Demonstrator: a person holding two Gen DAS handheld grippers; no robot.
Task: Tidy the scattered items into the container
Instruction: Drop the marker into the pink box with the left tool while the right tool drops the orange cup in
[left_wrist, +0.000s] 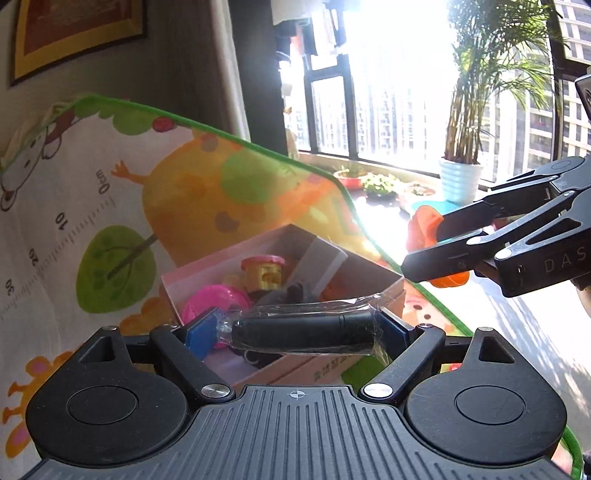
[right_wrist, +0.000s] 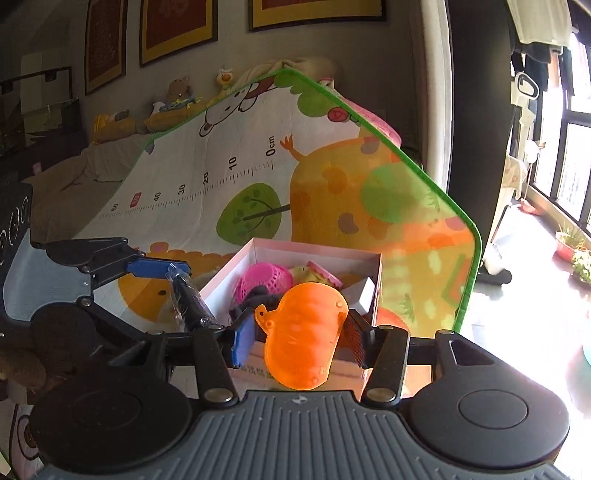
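Gripping a black cylinder wrapped in clear plastic (left_wrist: 303, 332) crosswise, our left gripper (left_wrist: 299, 334) is closed on it above the open pink cardboard box's (right_wrist: 314, 253) near edge. Our right gripper (right_wrist: 299, 339) is clamped on a translucent orange plastic piece (right_wrist: 303, 336) over the box's near edge. Box sits on the cartoon play mat (right_wrist: 207, 155), near its right edge, holding a pink mesh basket (right_wrist: 264, 280).

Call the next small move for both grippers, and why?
Probably lower and open over the pink-walled cardboard box. The left gripper clamps a black cylinder in clear plastic wrap, the right gripper a translucent orange plastic toy; both hang at the box's near edge.
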